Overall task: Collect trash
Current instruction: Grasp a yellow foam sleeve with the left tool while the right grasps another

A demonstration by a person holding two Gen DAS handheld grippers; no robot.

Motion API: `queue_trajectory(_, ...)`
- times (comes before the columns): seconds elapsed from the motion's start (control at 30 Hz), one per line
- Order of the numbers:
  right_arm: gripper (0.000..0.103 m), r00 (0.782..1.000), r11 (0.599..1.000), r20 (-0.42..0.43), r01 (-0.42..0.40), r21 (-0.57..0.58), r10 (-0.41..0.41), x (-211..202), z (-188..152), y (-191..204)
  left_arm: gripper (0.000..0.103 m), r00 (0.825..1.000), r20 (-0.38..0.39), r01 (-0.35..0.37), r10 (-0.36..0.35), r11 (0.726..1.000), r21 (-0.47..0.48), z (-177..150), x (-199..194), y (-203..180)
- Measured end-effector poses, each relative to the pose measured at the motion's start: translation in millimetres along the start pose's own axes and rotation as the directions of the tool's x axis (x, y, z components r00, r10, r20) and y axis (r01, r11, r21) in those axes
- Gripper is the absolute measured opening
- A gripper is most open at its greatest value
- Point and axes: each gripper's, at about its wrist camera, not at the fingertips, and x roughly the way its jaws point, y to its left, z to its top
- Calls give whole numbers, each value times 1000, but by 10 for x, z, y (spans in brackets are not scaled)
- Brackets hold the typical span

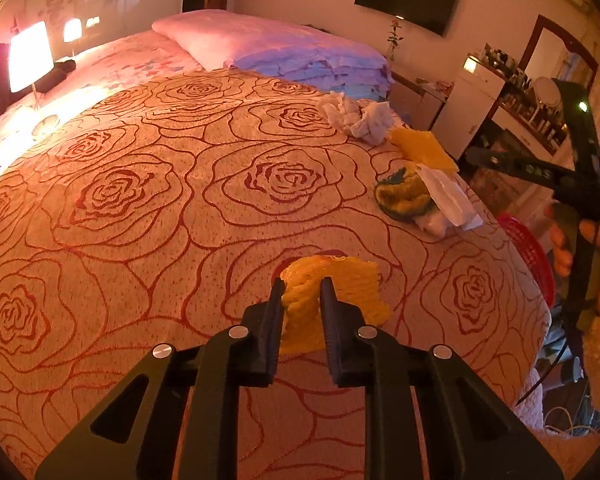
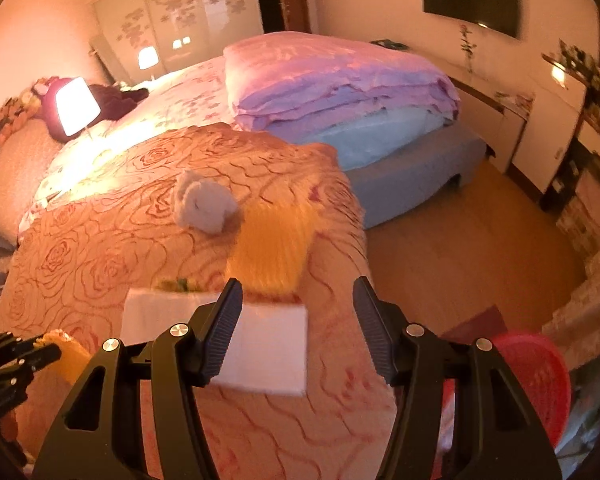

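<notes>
In the left wrist view my left gripper is shut on a yellow ridged wrapper, just above the rose-patterned bedspread. More trash lies towards the bed's right edge: crumpled white tissues, a yellow piece, a yellow-green wrapper and a white paper. My right gripper stands open over that edge, nothing pressed between its fingers. The white paper lies under its left finger, with the yellow piece and the tissue beyond. A hand holds that gripper.
A red plastic basket stands on the floor by the bed's right side. Folded pink and blue quilts lie at the bed's far end. A lit lamp glows far left. White cabinets and a cluttered dresser line the right wall.
</notes>
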Motion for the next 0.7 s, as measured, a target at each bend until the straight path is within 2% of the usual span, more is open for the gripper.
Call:
queue_trajectory(0.17,56,1000,997,-22,-15,-72,14,266,177,178,17,1000,-2,3,-3,1000,-14,26,26,36)
queue_trajectory(0.37,56,997,995,-74,-3,-101,-5,548,239,244,17,1000,-13,7,-8,1000,-22,26,66,70)
queue_trajectory(0.7,30,997,994,-74,4,-111,-12,623,205,229,17,1000,-16,12,-13,999,-37,22,97,89)
